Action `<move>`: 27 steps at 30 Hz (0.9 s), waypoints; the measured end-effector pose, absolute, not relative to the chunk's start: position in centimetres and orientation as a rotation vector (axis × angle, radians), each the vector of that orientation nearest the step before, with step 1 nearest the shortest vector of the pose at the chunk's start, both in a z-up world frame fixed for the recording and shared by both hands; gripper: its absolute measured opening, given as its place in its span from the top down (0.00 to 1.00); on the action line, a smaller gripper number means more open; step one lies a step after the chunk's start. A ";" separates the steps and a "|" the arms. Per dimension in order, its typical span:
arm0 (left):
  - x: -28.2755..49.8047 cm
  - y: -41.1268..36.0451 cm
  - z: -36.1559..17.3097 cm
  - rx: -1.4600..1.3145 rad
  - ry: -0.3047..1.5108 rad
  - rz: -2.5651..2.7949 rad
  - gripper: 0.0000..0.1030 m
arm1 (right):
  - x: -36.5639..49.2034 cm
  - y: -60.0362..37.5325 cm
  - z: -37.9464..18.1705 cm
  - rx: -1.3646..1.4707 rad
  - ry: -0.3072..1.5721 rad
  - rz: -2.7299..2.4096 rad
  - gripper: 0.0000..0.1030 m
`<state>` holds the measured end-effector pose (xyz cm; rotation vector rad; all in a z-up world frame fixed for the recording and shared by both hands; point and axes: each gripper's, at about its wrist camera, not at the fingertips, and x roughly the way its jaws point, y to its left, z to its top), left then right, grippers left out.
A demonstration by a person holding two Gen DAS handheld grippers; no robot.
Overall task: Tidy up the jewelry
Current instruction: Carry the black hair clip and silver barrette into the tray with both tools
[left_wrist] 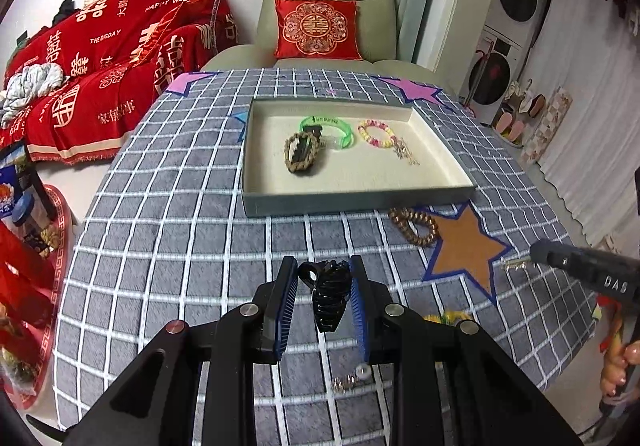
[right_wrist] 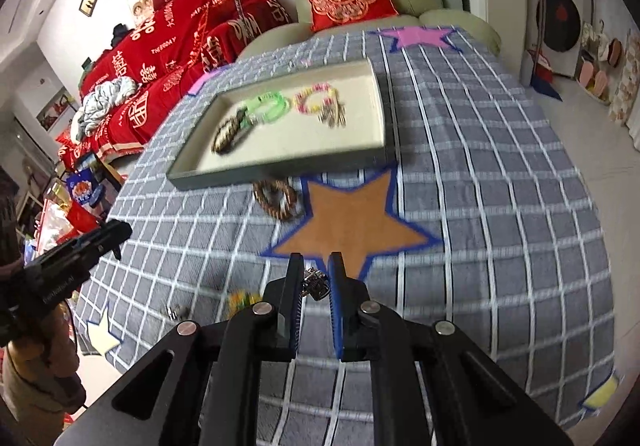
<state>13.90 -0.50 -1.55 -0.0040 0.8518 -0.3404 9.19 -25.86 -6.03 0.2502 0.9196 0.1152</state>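
Lying between both pinching hand-held grippers and the tray (left_wrist: 360,202), a brown bead bracelet (left_wrist: 414,224) blocks nothing.

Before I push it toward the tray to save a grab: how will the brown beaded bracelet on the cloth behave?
The brown beaded bracelet lies in loose coils, so it is probably floppy. Its round beads may roll or bunch. The tray wall would likely block it.

the tablecloth (left_wrist: 168,246) was grey with white grid lines, the bracelet (left_wrist: 329,130) green, the cushion (left_wrist: 316,29) red.
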 end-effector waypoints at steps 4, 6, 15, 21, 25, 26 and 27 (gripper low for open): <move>15.8 -1.0 -0.8 0.009 0.840 -0.334 0.67 | 11.6 -25.8 -4.3 0.232 0.884 0.129 0.87; 16.8 -1.4 -0.4 0.017 0.833 -0.335 0.67 | 13.0 -25.8 -3.6 0.225 0.872 0.136 0.87; 23.2 -4.3 0.2 0.040 0.833 -0.342 0.67 | 20.5 -26.4 -3.4 0.289 0.870 0.186 0.87; 27.5 -7.0 -1.6 0.063 0.872 -0.344 0.67 | 25.1 -27.3 -5.0 0.342 0.890 0.188 0.87; 29.4 -8.6 -3.0 0.085 0.896 -0.339 0.67 | 27.3 -27.8 -6.4 0.361 0.907 0.178 0.87; 29.7 -8.8 -3.3 0.094 0.898 -0.335 0.67 | 27.8 -27.9 -6.8 0.362 0.909 0.178 0.87; 30.1 -9.2 -3.7 0.106 0.901 -0.330 0.67 | 28.1 -27.9 -7.1 0.365 0.911 0.181 0.87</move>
